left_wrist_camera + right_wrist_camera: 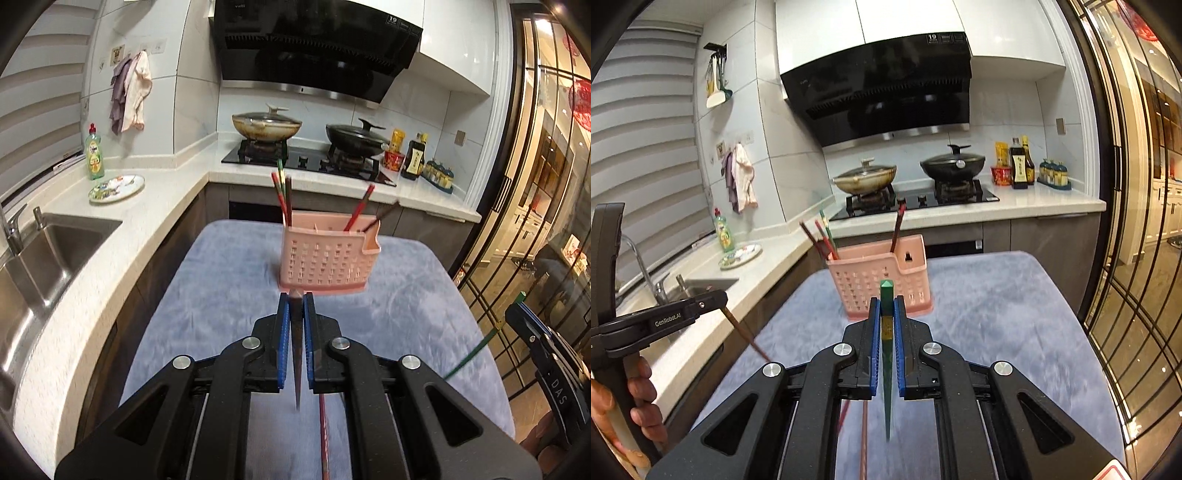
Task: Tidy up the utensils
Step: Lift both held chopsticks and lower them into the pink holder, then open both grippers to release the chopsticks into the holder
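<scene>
Left tongs (296, 295) clamped on brown chopstick (297, 354), right tongs (887, 301) on green chopstick (887, 354), both just short of pink holder (325, 258). Risk: thin sticks pivot in grip, miss slots, tip holder w/ others.

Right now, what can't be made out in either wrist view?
- Chopsticks lying on the blue cloth: both views, the grippers' own bodies cover most of them.
- Pink holder dividers: left view, motion blur.
- Brown chopstick tip: left view, blurred.
- Bottle labels: right view, too small.
</scene>
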Demonstrator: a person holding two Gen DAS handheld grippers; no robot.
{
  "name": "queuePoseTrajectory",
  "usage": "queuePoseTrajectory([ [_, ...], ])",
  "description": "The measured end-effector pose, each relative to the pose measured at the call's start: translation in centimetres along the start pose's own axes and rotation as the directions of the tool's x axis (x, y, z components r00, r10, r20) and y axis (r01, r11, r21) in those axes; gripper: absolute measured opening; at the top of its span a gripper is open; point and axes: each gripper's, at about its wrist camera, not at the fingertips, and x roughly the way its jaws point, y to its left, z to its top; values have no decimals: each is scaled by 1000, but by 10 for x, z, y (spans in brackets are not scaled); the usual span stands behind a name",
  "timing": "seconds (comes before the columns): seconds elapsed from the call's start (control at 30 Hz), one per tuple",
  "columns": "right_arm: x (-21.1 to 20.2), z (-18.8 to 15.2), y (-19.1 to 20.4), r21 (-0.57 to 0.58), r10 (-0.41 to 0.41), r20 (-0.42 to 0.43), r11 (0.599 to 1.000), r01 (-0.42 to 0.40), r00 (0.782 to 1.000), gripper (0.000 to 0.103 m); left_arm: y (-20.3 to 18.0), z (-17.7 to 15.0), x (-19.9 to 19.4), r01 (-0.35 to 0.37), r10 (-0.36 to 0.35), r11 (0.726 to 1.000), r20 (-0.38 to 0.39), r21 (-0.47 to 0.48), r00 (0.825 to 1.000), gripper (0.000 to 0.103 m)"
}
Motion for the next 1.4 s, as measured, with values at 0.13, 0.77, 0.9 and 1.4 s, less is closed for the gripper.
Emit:
queuePoseTrajectory([
  [0.13, 16, 39, 4, 6, 26, 51, 1000, -26, 998, 7, -4, 44, 5, 8, -8, 1000, 50, 3, 999, 7],
  [0.77, 173, 179, 16, 58, 23, 196, 998, -35, 980, 7, -10, 193, 99, -2, 12, 999, 257, -43, 966, 7],
  [0.9, 202, 162, 5, 82, 14, 142, 996, -26, 990, 7, -5, 182, 127, -2, 14, 999, 218, -53, 976, 7],
  [1.4, 191, 122, -5, 61, -1, 83, 998, -4, 997, 10, -1, 143, 136, -29, 36, 998, 148, -50, 988, 35],
])
